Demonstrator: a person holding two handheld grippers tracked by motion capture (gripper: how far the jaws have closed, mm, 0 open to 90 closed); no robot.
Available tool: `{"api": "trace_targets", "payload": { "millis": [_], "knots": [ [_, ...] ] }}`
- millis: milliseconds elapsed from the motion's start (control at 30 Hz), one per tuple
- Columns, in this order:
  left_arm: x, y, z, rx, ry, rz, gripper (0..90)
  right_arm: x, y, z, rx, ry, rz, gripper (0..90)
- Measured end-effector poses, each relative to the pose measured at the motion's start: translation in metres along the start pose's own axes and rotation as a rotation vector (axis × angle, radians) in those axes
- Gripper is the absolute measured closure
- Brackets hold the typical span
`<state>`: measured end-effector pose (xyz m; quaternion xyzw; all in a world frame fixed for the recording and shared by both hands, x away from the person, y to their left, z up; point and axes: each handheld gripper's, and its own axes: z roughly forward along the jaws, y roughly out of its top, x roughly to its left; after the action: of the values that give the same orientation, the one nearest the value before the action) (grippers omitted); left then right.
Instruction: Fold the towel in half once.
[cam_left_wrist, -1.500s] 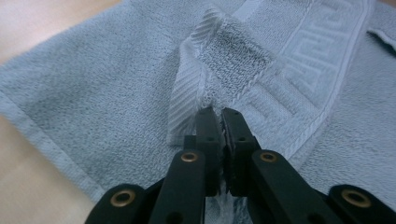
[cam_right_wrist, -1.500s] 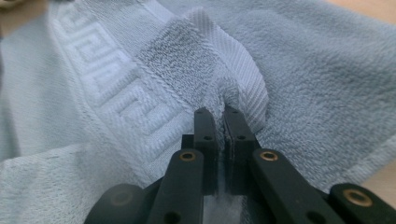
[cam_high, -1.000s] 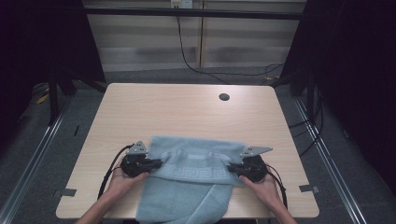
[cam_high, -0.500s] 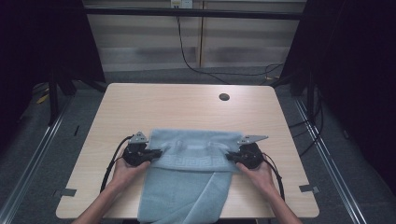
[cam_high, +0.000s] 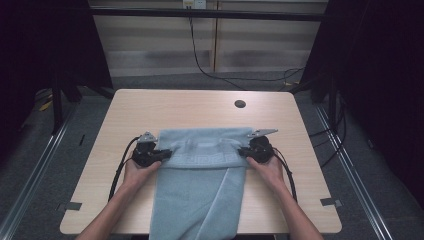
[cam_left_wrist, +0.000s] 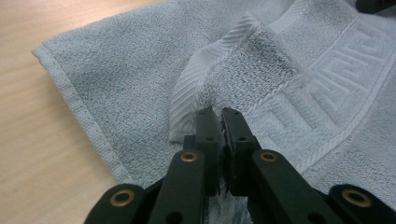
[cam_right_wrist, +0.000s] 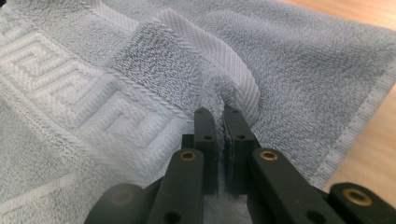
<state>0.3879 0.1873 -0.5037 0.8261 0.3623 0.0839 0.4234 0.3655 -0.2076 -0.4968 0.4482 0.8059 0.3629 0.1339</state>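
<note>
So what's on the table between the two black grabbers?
The light blue towel lies between the left gripper and the right gripper. The high view shows its patterned band spanning the stretch; each gripper pinches one side of it.

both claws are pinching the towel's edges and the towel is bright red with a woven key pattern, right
Not quite: the towel is pale blue-grey, not red, as the high view shows. The rest holds: the left claw and right claw both pinch its edges, and it has a woven key pattern.

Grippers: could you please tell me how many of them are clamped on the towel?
2: the left gripper pinches the light blue towel's left edge, and the right gripper pinches its right edge.
</note>
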Motion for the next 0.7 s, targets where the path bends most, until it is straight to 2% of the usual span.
{"api": "trace_targets", "payload": {
  "millis": [267,400,600,667,700],
  "knots": [
    [0.018,0.009,0.007,-0.007,0.018,-0.042,86.5,-0.011,0.015,0.018,-0.025,-0.005,0.035,86.4],
    [0.023,0.011,0.012,-0.023,0.03,-0.063,86.3,-0.015,0.018,0.022,-0.046,-0.004,0.043,86.3],
    [0.027,0.012,0.014,-0.04,0.022,-0.101,86.2,-0.019,0.02,0.025,-0.055,-0.001,0.059,85.6],
    [0.024,0.013,0.011,-0.049,0.034,-0.083,86.6,-0.018,0.02,0.023,-0.059,0.002,0.057,85.4],
    [0.023,0.014,0.009,-0.064,0.041,-0.076,86.7,-0.017,0.02,0.021,-0.065,0.0,0.036,85.5]
  ]
}}
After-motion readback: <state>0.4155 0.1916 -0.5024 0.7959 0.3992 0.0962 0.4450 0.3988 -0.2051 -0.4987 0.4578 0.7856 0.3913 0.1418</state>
